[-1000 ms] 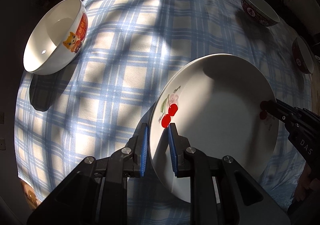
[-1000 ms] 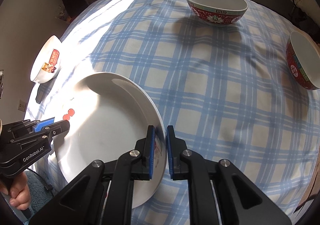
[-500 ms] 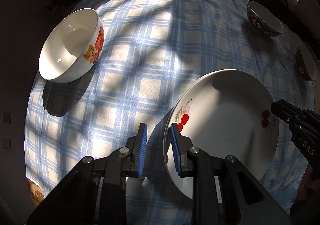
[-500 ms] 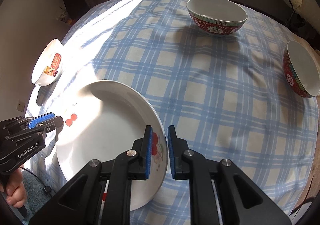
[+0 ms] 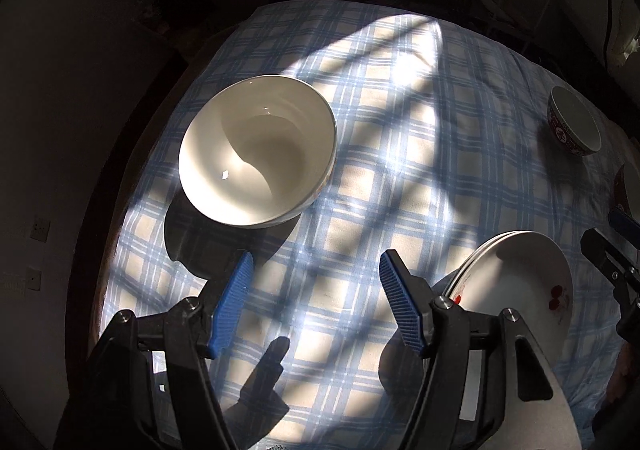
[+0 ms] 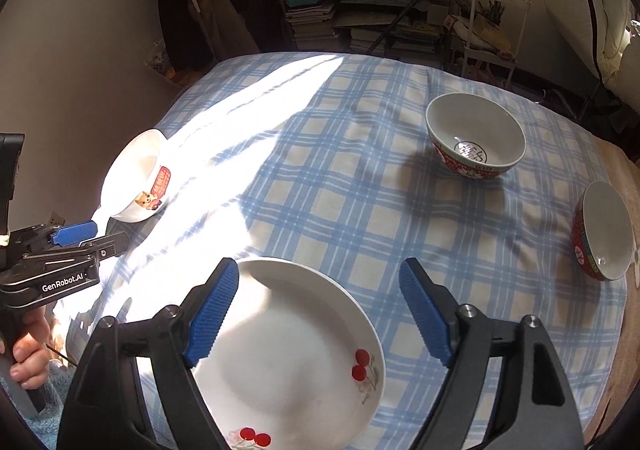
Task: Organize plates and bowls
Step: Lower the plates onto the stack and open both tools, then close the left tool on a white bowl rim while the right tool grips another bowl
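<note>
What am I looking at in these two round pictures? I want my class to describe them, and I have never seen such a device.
A person holds a hand tool in each hand, each with two blue-padded fingers and a wide-angle camera looking along them. One picture comes from the left gripper, the other from the right gripper. Both have just been opening, stand wide open and hold nothing.

On the checked tablecloth lies a cherry plate, seemingly atop a second plate whose rim shows in the left picture. There is also a white bowl with a cartoon animal and two red patterned bowls. A hand grips the left tool's handle.
</note>
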A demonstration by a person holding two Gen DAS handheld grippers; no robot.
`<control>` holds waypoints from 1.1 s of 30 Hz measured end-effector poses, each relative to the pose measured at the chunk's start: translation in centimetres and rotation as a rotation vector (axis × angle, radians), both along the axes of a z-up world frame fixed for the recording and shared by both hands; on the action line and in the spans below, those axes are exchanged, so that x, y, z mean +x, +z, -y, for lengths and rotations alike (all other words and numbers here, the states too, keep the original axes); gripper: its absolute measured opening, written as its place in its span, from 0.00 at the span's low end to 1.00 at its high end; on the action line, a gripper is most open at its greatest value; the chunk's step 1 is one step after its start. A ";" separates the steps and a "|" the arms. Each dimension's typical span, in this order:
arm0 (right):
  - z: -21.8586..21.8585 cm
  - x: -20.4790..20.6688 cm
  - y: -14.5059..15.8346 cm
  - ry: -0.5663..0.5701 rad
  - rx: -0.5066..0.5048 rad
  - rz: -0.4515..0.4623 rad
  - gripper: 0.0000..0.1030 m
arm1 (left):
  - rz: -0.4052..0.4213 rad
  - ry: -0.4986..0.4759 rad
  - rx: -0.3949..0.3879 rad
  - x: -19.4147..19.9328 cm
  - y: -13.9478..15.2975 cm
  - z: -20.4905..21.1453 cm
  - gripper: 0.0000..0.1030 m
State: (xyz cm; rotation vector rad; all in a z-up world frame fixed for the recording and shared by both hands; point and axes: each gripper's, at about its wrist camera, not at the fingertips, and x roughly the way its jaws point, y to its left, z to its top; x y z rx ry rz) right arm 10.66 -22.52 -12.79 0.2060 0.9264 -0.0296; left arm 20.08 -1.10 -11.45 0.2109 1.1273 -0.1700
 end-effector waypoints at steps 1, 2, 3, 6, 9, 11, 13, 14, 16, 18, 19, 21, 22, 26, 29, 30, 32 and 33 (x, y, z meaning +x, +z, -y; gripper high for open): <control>-0.3 0.5 0.1 0.008 -0.004 0.008 0.97 | 0.001 0.002 0.003 0.6 0.2 -0.5 0.71; -0.6 0.9 0.2 0.015 -0.009 0.015 0.97 | 0.014 0.010 0.008 1.0 0.6 -1.0 0.71; -0.9 1.4 0.3 0.018 -0.014 0.017 0.98 | 0.035 0.027 0.018 1.5 1.0 -1.6 0.72; -1.9 3.0 0.2 0.034 -0.016 0.013 0.98 | 0.078 0.070 0.038 2.9 2.0 -3.2 0.76; -3.2 4.4 0.6 0.062 -0.015 0.019 0.98 | 0.064 0.112 0.008 4.1 1.9 -5.0 0.76; -4.3 5.4 0.9 0.085 -0.017 0.022 0.98 | 0.050 0.147 0.011 4.9 1.4 -5.9 0.76; -5.3 6.6 1.2 0.105 -0.014 0.021 0.98 | 0.038 0.183 0.013 5.6 1.0 -6.8 0.76; -5.9 7.2 1.2 0.114 -0.016 0.016 0.98 | 0.031 0.200 0.010 6.0 0.8 -7.2 0.76; -7.0 8.4 1.3 0.135 -0.018 0.012 0.98 | 0.018 0.225 -0.001 6.6 0.3 -7.8 0.76; -8.1 9.6 1.3 0.159 -0.011 0.011 0.98 | 0.008 0.236 0.004 7.2 -0.2 -8.1 0.76; -8.5 10.1 1.2 0.168 -0.007 0.007 0.98 | 0.005 0.238 0.012 7.4 -0.4 -8.2 0.76; -9.4 11.3 0.8 0.182 0.003 -0.007 0.98 | 0.003 0.243 0.023 7.8 -0.9 -8.2 0.76; -9.7 11.8 0.6 0.185 0.010 -0.014 0.98 | -0.003 0.247 0.022 8.0 -1.2 -8.3 0.76; -11.0 13.9 -0.2 0.196 0.045 -0.036 0.98 | -0.024 0.262 -0.002 9.0 -2.0 -9.0 0.76; -12.0 15.2 -0.6 0.206 0.062 -0.044 0.97 | -0.039 0.277 -0.009 9.7 -2.8 -9.5 0.76; -12.3 15.7 -0.7 0.210 0.066 -0.046 0.97 | -0.046 0.279 -0.010 9.9 -3.1 -9.7 0.76; -12.8 16.5 -0.9 0.220 0.070 -0.052 0.97 | -0.059 0.281 -0.009 10.3 -3.6 -9.8 0.76; -13.2 16.9 -1.1 0.222 0.069 -0.055 0.97 | -0.063 0.283 -0.009 10.5 -3.8 -9.9 0.76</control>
